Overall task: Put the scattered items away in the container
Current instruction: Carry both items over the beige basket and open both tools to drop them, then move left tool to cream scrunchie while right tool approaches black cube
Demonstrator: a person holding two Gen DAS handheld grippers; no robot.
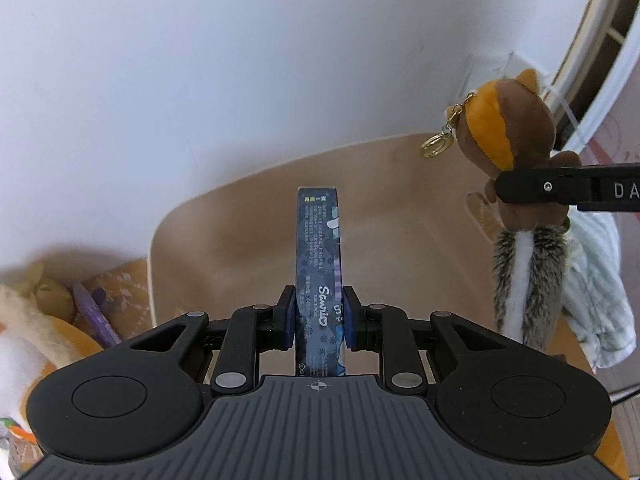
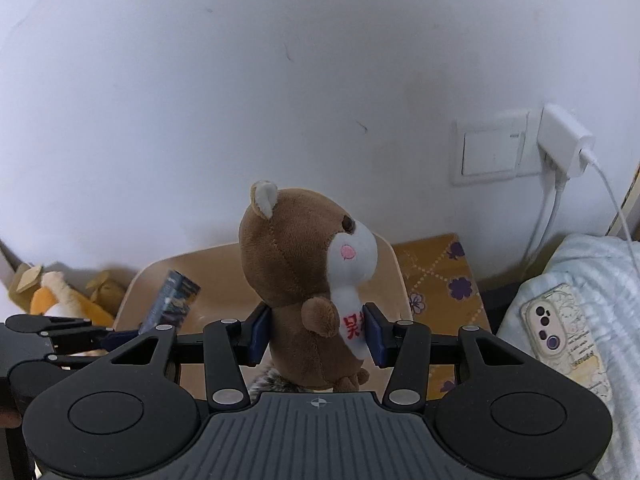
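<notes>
Both grippers were clenched: our left gripper (image 1: 319,316) gripped the blue box (image 1: 318,256), our right gripper (image 2: 316,334) the plush squirrel (image 2: 308,280), poised over the beige container (image 1: 400,216), we judged, for dropping in.

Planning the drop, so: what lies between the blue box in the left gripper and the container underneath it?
Nothing: in the left wrist view the blue box, clamped in the left gripper, hangs over the beige container's bare floor.

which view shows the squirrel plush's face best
Right wrist: the squirrel plush stands centered in the right tool, eye and muzzle visible. Left wrist shows only its back, keyring and tail at the frame's right edge.
</notes>
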